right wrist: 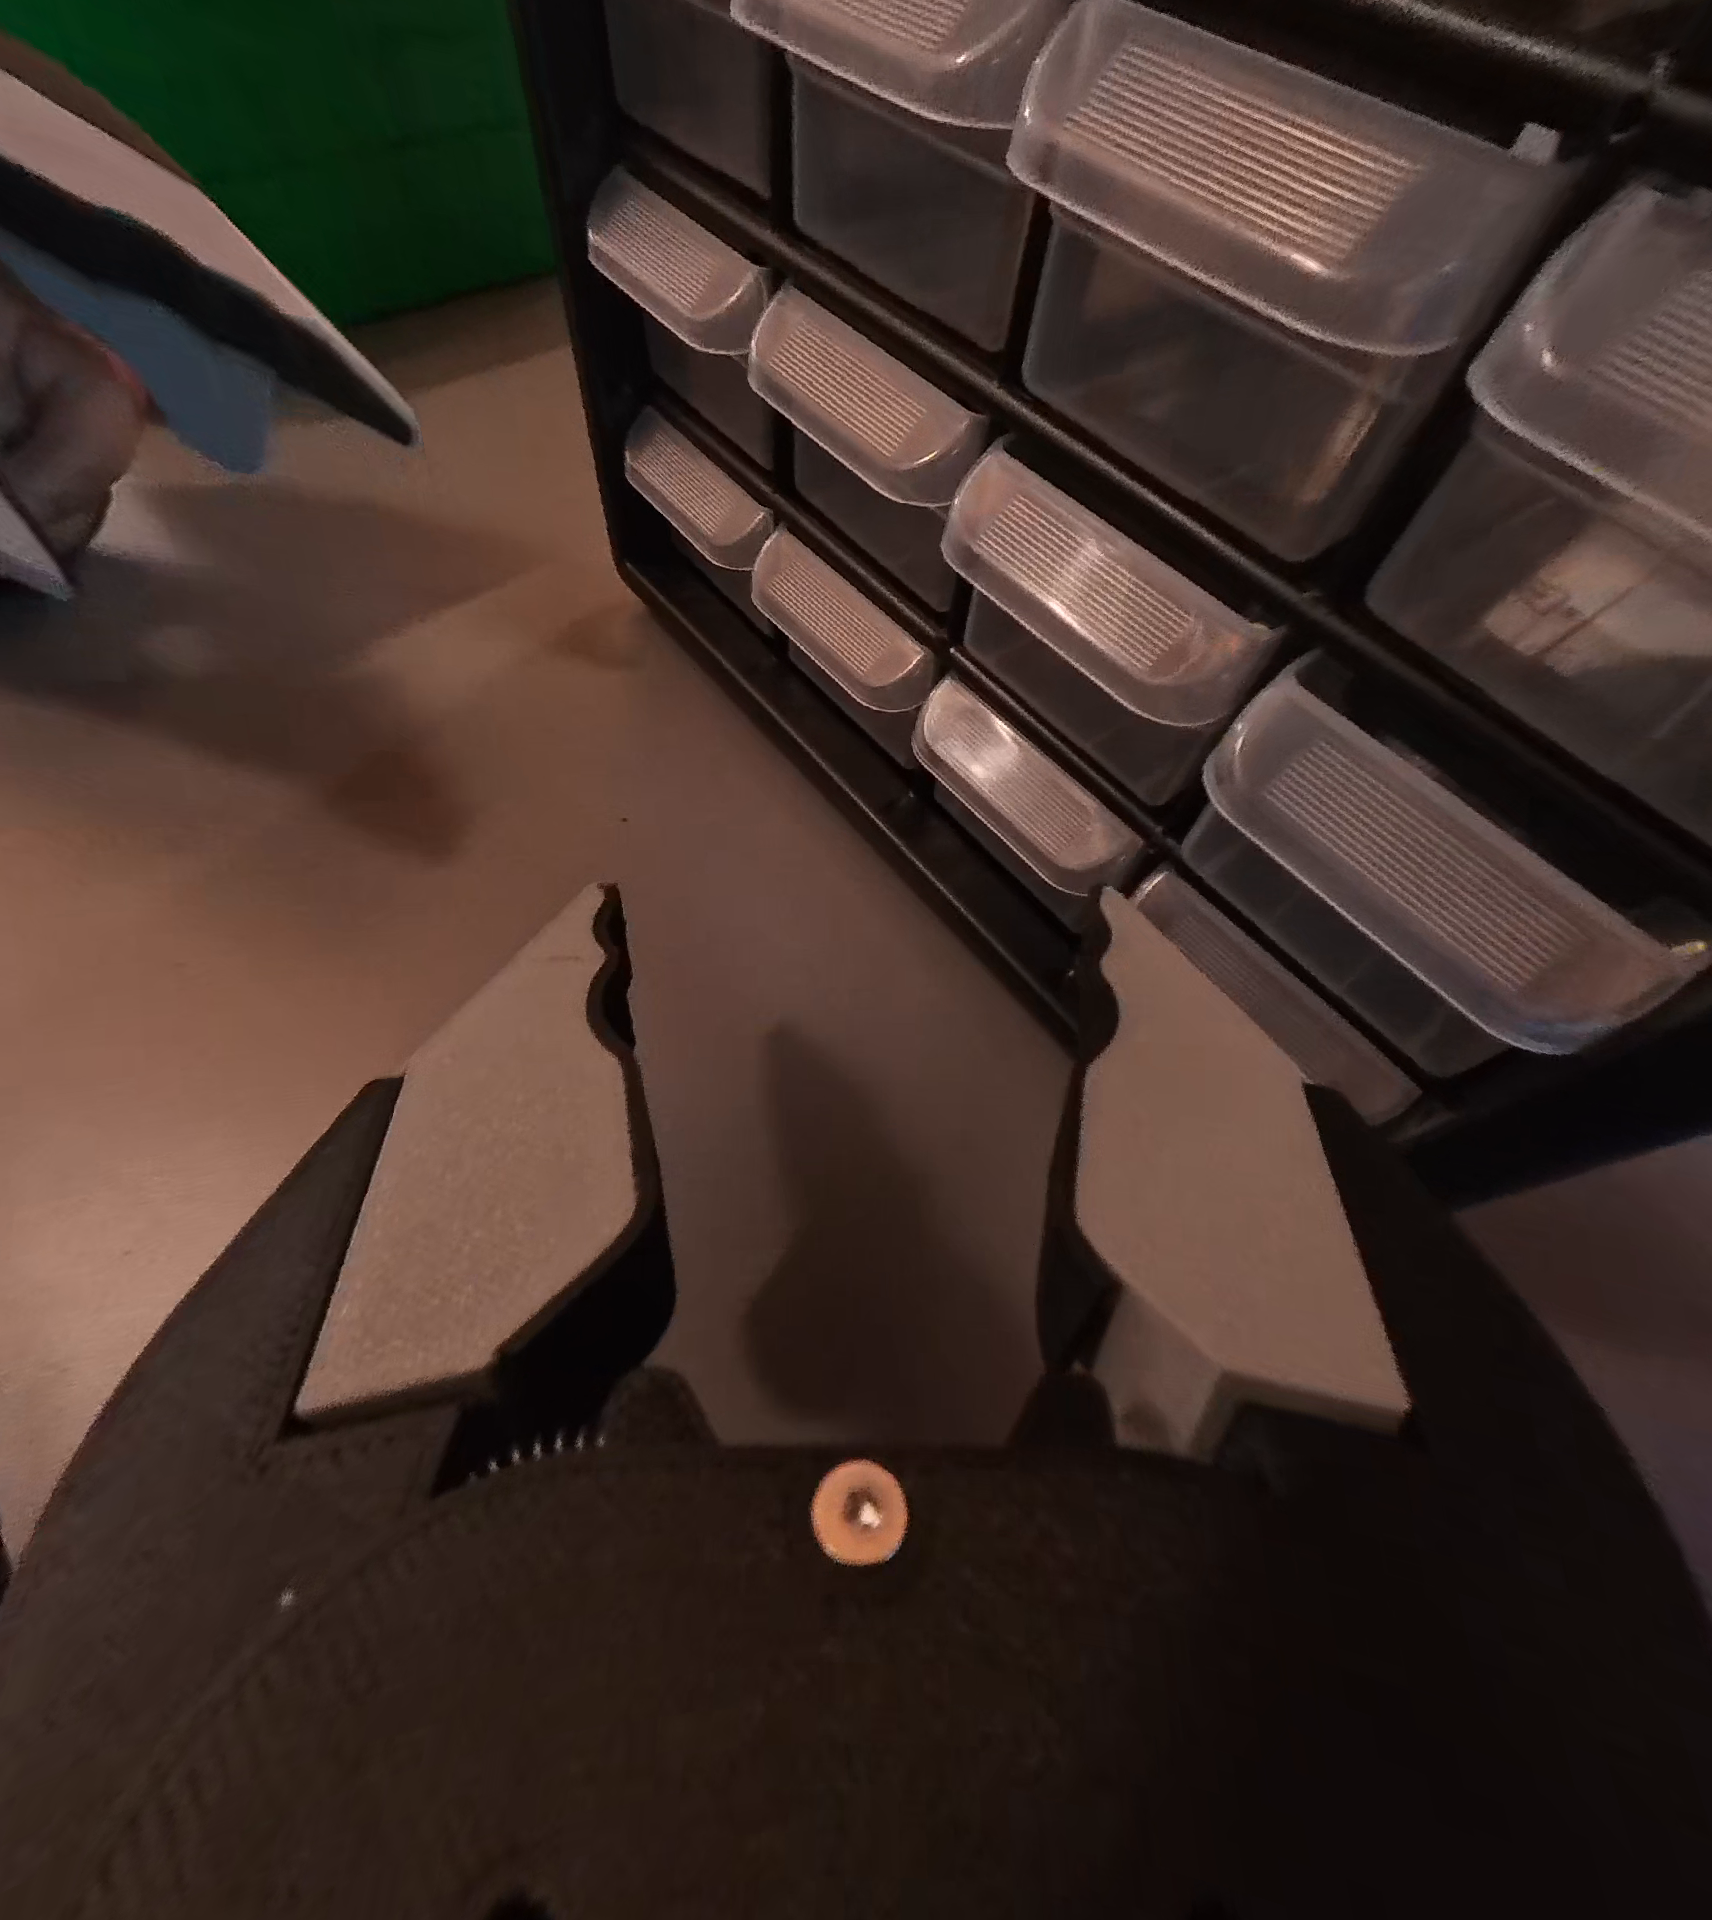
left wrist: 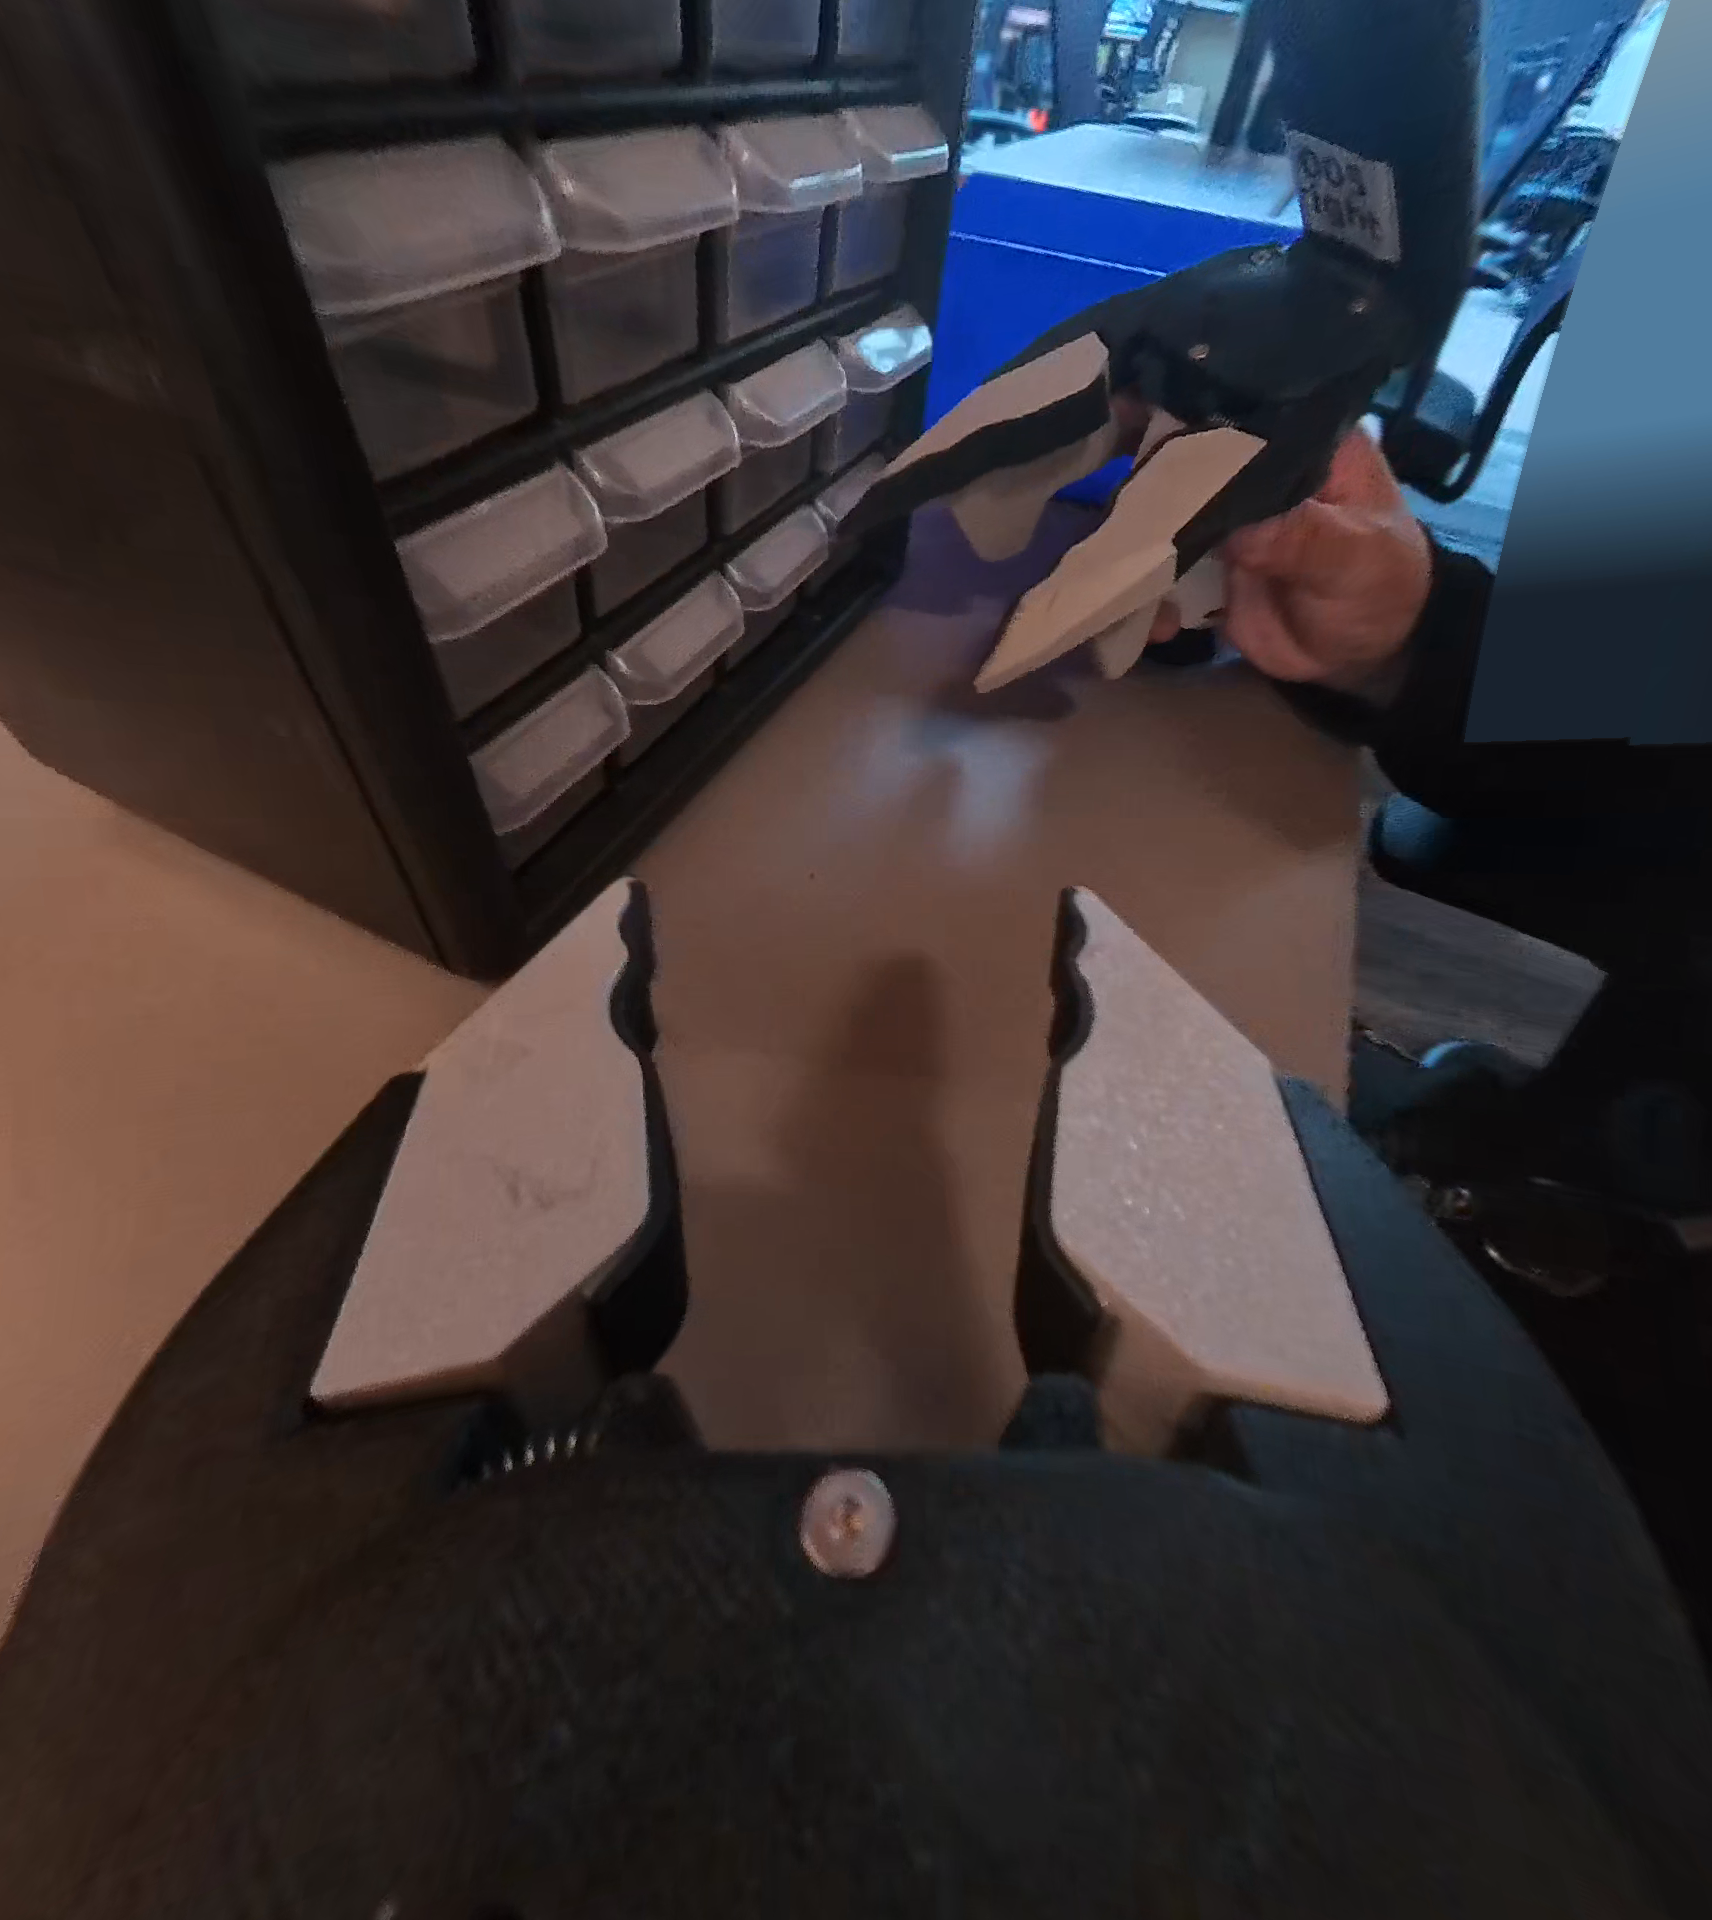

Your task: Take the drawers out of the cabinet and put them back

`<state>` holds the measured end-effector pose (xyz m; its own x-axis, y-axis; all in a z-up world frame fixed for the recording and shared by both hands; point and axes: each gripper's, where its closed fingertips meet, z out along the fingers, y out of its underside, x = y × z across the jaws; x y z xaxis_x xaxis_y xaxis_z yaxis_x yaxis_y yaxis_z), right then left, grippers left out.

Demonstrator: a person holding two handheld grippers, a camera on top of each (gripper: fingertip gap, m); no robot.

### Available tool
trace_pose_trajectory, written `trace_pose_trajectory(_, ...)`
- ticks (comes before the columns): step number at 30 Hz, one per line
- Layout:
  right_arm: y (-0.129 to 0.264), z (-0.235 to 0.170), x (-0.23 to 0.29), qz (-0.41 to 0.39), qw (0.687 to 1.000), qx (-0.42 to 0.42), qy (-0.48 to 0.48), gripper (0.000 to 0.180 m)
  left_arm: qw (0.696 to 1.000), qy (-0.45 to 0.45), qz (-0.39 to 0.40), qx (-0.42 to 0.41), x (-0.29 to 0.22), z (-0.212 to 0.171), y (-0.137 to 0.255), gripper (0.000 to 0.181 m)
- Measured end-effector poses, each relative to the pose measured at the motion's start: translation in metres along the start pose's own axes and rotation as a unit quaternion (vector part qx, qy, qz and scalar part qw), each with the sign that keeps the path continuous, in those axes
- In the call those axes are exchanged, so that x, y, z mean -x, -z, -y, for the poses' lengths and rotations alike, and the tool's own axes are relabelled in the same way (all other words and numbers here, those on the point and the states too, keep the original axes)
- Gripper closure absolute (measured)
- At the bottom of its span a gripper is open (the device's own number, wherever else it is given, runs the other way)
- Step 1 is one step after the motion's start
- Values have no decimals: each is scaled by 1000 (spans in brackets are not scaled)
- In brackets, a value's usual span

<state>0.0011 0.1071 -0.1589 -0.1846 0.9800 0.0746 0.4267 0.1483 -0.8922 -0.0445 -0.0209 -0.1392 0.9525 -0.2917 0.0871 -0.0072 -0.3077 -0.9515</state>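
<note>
A black cabinet (left wrist: pixel 208 623) with several clear plastic drawers (left wrist: pixel 509 582) stands on a tan table (left wrist: pixel 156 1039). All drawers in view sit in their slots. My left gripper (left wrist: pixel 857 904) is open and empty, low over the table by the cabinet's front left corner. My right gripper (right wrist: pixel 857 904) is open and empty, its right fingertip just in front of a bottom-row drawer (right wrist: pixel 1247 977). In the left wrist view the right gripper (left wrist: pixel 935 582) shows open beside the cabinet's lower right drawers. The cabinet (right wrist: pixel 987 914) fills the upper right of the right wrist view.
A hand (left wrist: pixel 1330 582) holds the right gripper. A blue box (left wrist: pixel 1039 281) stands behind the cabinet's right side. The table edge (left wrist: pixel 1351 935) runs at the right, with dark chairs beyond. A green surface (right wrist: pixel 312 156) stands behind the table. The left gripper (right wrist: pixel 104 364) shows at upper left. My right tips are roughly 4 cm from the cabinet (right wrist: pixel 987 914).
</note>
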Motion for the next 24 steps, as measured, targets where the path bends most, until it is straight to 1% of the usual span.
trace_pose_trajectory(1, 0, 0, 2, 10, 1000, -1, -2, 95, 1000, -11, 8, -4, 1, 1, 1, 104)
trace_pose_trajectory(3, -2, -2, 6, 29, 1000, 4, -7, 87, 1000, -26, 17, -4, 1, 1, 1, 104)
trace_pose_trajectory(6, -5, -6, 3, 21, 999, 24, 4, 95, 999, -38, 23, -4, 3, 1, 1, 108)
trace_pose_trajectory(11, -11, -14, 3, 12, 998, 50, 27, 96, 999, -41, 30, -14, 5, 4, 4, 116)
trace_pose_trajectory(15, -10, -15, 4, 11, 998, 51, 33, 96, 999, -21, 26, -11, 9, 3, 3, 115)
trace_pose_trajectory(20, -7, -11, 3, 8, 999, 33, 28, 98, 999, -41, 36, -1, 6, 0, 1, 115)
trace_pose_trajectory(24, -7, -10, 6, 1, 998, 35, 46, 96, 998, -53, 45, 10, 6, -3, -1, 116)
